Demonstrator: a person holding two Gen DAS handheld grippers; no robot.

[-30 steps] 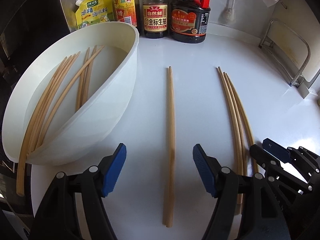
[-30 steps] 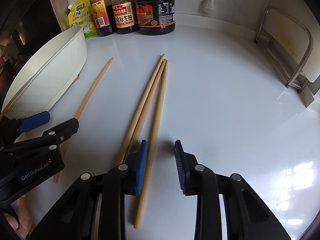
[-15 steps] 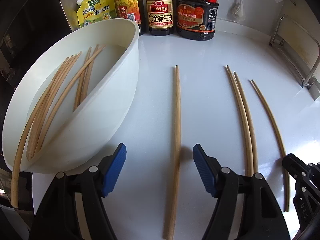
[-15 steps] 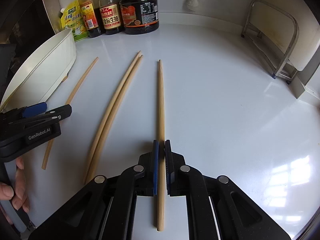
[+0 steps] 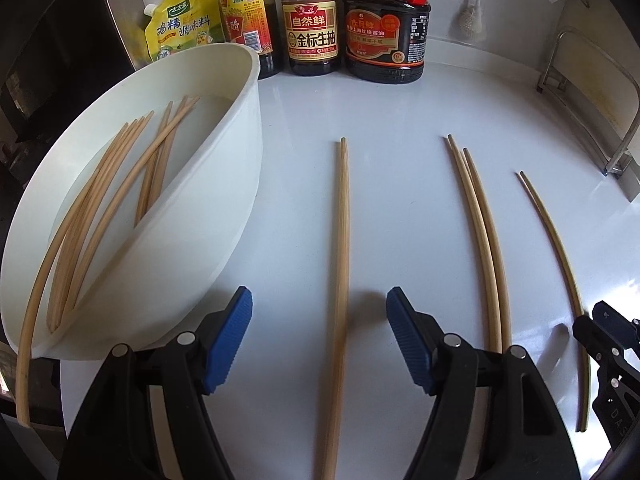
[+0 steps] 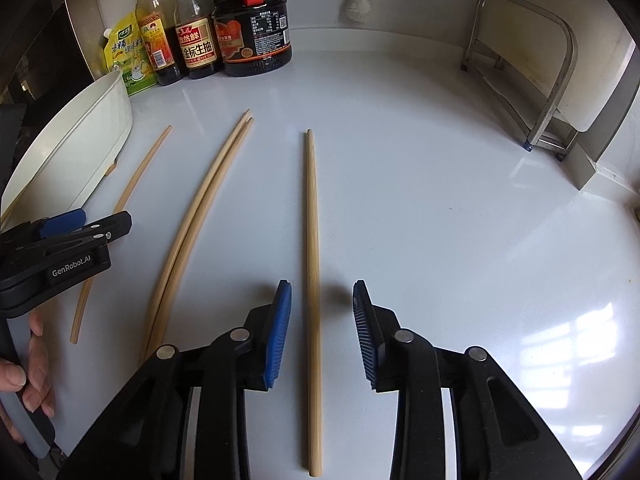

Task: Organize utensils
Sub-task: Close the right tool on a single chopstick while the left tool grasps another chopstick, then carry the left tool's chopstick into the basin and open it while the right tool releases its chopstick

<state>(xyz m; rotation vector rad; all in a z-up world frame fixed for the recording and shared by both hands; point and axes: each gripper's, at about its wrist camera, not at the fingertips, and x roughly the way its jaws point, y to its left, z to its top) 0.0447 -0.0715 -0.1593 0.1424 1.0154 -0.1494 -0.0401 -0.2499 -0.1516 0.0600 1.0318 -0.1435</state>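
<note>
Landmark: the white bowl (image 5: pixel 240 152), at the counter's left with a bundle of chopsticks inside.

Layout on the counter (image 6: pixel 440 200), going outward from the bowl: one single stick (image 5: pixel 342 240) just beside it, then a touching pair (image 5: pixel 480 232), then a far stick (image 6: pixel 312 240), well apart from the bowl and lying alone.

Left gripper (image 5: pixel 319 336): jaws wide apart, straddling the single stick; pads clear of it, nothing clamped.

Right gripper (image 6: pixel 322 328): jaws opening, the far stick lying flat between them, neither pad pressing on it. We read this as a release, with the stick set down parallel to the pair.

Step in hand, as we judge it: sorting sticks into pairs, away from the bowl.

Notes for doing it well:
- We let the right jaws clear the far stick fully before lifting, so a pad does not drag it askew.
- We lift straight up; a round stick rolls easily on this glossy top.
- For the left, we centre the pads on the single stick, close low near its thick end, and keep it parallel to the pair.
</note>
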